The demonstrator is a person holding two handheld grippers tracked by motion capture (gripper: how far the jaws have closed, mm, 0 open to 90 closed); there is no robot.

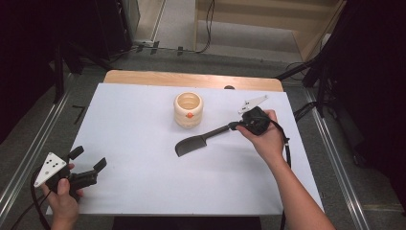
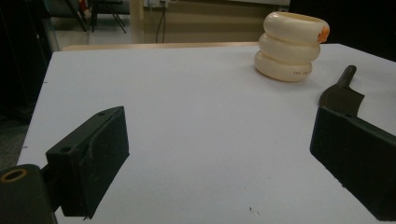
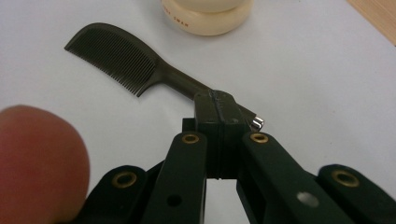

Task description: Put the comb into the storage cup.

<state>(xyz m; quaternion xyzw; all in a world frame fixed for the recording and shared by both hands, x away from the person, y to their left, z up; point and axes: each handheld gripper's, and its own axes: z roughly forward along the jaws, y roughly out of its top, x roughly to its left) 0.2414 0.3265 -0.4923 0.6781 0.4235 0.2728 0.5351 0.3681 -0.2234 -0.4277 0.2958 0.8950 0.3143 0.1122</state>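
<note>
The right gripper (image 1: pixel 238 125) is clamped on the handle of the comb (image 1: pixel 191 143). In the right gripper view its jaws sit pressed together around the handle near its end, and a small metal tip of the handle pokes out just past them. The comb (image 3: pixel 122 59) is dark, with fine teeth along one curved edge.

Taking the cup (image 1: pixel 188 109) as the landmark: it is a cream, ribbed cup with an orange mark on its side, standing upright on the white table (image 1: pixel 143 182). The comb lies just in front of the cup, on the person's side, with its toothed head pointing toward the person's left and its handle running off to the cup's right. The comb and the cup are near each other but apart. Whether the comb's head rests on the table or is slightly lifted cannot be told.

The left gripper (image 1: pixel 88 160) is well apart from the cup, at the table's near left corner. Its jaws stand wide apart with nothing between them; in the left gripper view the cup (image 2: pixel 289 46) and the comb's (image 2: pixel 342 95) head show beyond them.
</note>
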